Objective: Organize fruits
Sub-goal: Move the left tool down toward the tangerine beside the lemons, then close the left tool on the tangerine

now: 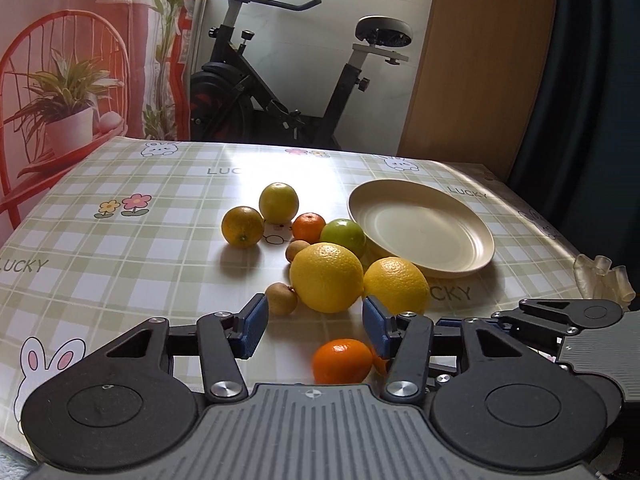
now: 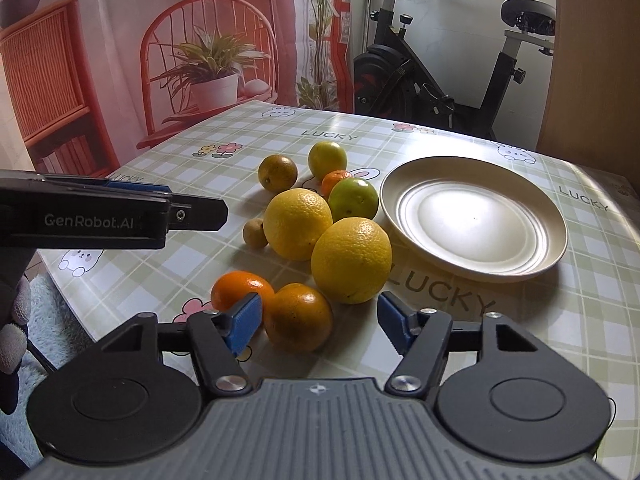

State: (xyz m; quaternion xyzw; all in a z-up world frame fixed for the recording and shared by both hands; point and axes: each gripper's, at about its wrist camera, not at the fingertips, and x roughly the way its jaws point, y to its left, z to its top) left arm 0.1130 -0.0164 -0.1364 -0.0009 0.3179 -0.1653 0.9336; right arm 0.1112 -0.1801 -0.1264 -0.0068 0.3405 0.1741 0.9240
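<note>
Several citrus fruits lie loose on the checked tablecloth left of an empty cream plate (image 1: 424, 226) (image 2: 476, 218). Two big yellow lemons (image 1: 326, 276) (image 2: 352, 260) lie nearest the plate, with a green fruit (image 1: 344, 236) (image 2: 354, 198) behind them. My left gripper (image 1: 314, 326) is open, with an orange mandarin (image 1: 342, 360) (image 2: 240, 290) low between its fingers and untouched. My right gripper (image 2: 320, 322) is open, with a dark orange (image 2: 298, 316) just inside its left finger. The left gripper's body (image 2: 108, 216) shows at the left of the right wrist view.
Small brown fruits (image 1: 282, 298) (image 2: 256, 233), a small mandarin (image 1: 308, 226) and two yellow-green oranges (image 1: 279, 202) (image 1: 242, 226) lie further back. An exercise bike (image 1: 280, 60) stands beyond the table's far edge. A wooden panel (image 1: 476, 60) stands at the right.
</note>
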